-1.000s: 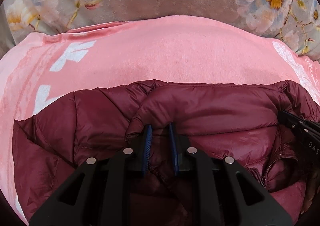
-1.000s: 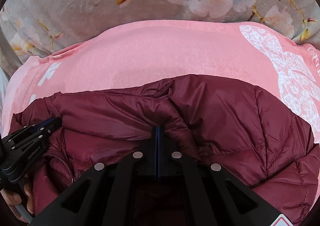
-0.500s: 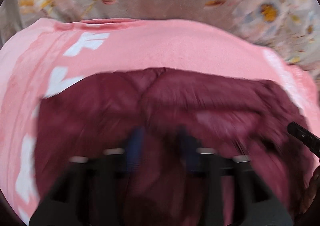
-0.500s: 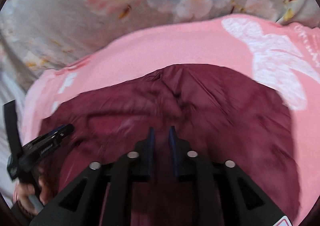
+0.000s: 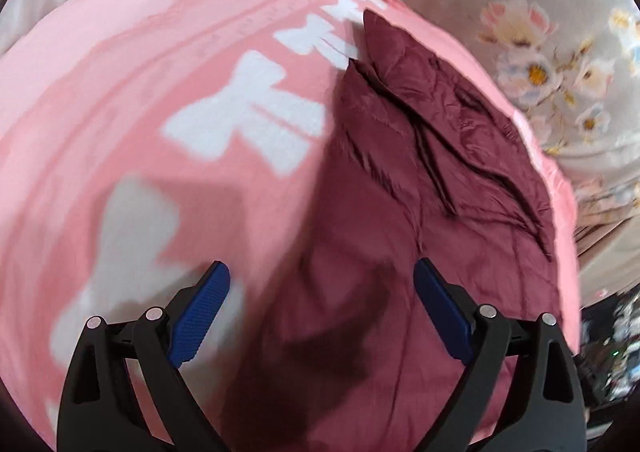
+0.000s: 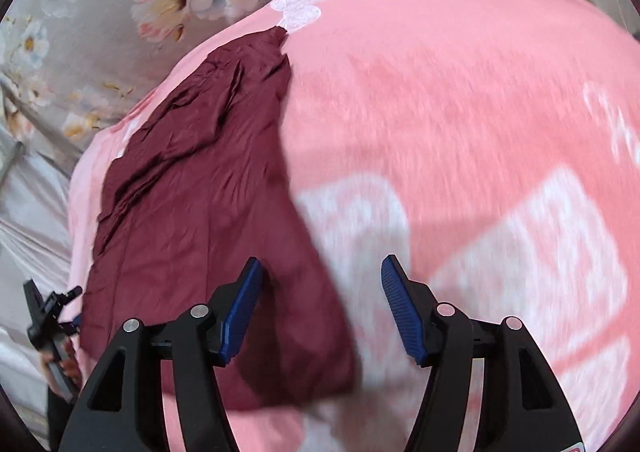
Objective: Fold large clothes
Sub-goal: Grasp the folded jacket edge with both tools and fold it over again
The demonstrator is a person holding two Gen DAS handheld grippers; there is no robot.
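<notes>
A maroon puffer jacket (image 5: 420, 187) lies folded flat on a pink blanket (image 5: 140, 63); it also shows in the right wrist view (image 6: 200, 187). My left gripper (image 5: 320, 312) is open and empty, above the jacket's near left edge. My right gripper (image 6: 322, 304) is open and empty, above the jacket's near right edge where it meets the blanket (image 6: 440, 91). The left gripper's body and the hand holding it (image 6: 50, 336) show at the far left of the right wrist view.
The pink blanket has white prints (image 5: 248, 107) and lies on a grey floral bedsheet (image 5: 540, 63), which also shows in the right wrist view (image 6: 120, 11). The bed's edge and dark clutter (image 5: 608, 352) lie to the right in the left wrist view.
Both grippers have let go of the jacket, opened wide and pulled back and up. The jacket now lies flat on the blanket. Both views have swung outward.
</notes>
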